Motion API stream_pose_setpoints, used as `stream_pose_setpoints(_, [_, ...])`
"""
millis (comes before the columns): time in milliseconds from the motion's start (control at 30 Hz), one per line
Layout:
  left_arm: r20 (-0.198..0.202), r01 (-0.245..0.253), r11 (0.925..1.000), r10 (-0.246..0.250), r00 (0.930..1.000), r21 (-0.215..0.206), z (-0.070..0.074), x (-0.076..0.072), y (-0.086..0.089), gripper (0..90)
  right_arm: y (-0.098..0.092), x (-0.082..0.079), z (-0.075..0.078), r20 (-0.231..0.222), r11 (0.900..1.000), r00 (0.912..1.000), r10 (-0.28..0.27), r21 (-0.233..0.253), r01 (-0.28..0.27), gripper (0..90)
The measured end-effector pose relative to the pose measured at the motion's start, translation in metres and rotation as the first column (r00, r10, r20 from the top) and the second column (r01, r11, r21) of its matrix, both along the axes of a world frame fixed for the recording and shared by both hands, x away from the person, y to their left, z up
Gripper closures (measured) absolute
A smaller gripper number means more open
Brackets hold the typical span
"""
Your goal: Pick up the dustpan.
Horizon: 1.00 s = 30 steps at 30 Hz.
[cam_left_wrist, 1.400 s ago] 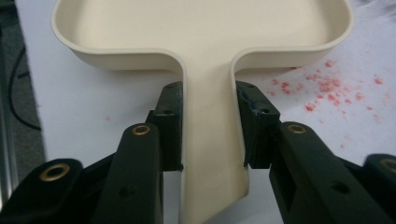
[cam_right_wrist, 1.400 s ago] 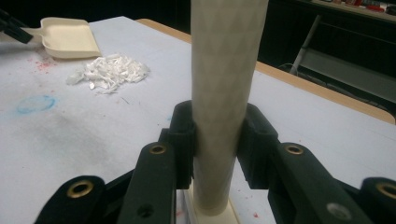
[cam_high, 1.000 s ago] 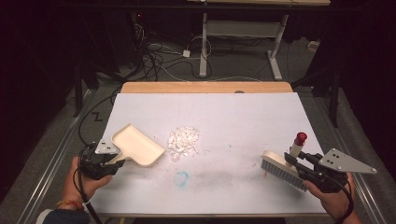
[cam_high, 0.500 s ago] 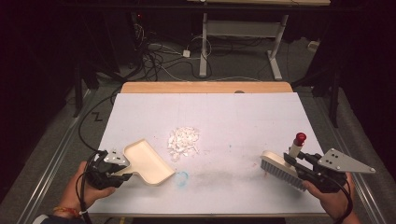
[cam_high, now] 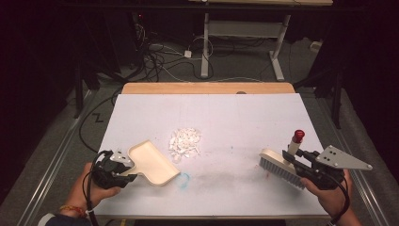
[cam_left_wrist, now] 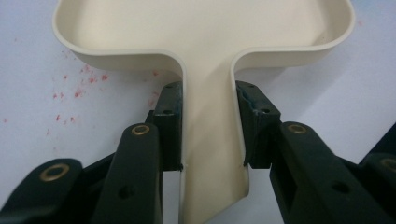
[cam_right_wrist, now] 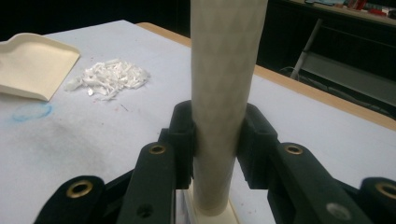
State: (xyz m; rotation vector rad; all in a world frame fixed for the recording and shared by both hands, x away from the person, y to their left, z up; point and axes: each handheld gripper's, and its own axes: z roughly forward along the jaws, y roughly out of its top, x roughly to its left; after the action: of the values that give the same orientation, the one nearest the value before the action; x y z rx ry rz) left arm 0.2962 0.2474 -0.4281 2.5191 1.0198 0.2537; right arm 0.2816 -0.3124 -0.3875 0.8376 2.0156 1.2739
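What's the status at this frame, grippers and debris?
Left gripper shut on dustpan handle. Right gripper shut on brush handle. White scrap pile unswept, beside pan mouth. Nothing between brush and pile.

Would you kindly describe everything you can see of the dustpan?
The dustpan is cream-coloured, smooth and plastic-looking: a shallow tray with a raised, rounded rim and a flat, narrow handle. It holds nothing. It sits at the near left of the white table, its open edge facing the pile of white scraps but apart from it, beside a faint blue ring. The left gripper is clamped on both sides of the handle.
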Motion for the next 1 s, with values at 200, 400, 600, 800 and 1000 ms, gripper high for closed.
stream_pose_setpoints(200, [-0.007, -0.002, 1.0000, 0.002, 1.0000, 0.002, -0.002, 0.004, -0.002, 63.4, 0.006, 0.015, 0.005, 0.017, 1.000, 0.9998, -0.005, 0.020, 0.005, 70.8])
stream_pose_setpoints(400, [-0.007, 0.001, 1.0000, -0.001, 1.0000, 0.005, -0.002, 0.007, -0.005, 63.4, 0.021, 0.037, 0.005, 0.014, 1.000, 0.9999, -0.004, 0.025, 0.003, 70.8])
stream_pose_setpoints(600, [-0.005, 0.007, 1.0000, -0.007, 1.0000, 0.004, -0.004, 0.010, -0.006, 63.4, 0.033, 0.051, 0.007, 0.023, 1.000, 0.9997, -0.004, 0.027, 0.004, 70.8])
stream_pose_setpoints(800, [-0.009, 0.014, 0.9998, -0.014, 0.9999, 0.012, -0.006, 0.014, -0.008, 63.4, 0.041, 0.063, 0.012, 0.049, 0.998, 0.9984, -0.027, 0.054, 0.024, 70.8])
stream_pose_setpoints(1000, [-0.011, 0.017, 0.9998, -0.017, 0.9998, 0.013, -0.006, 0.015, -0.009, 63.4, 0.048, 0.077, 0.010, 0.059, 0.997, 0.9974, -0.042, 0.068, 0.038, 70.8])
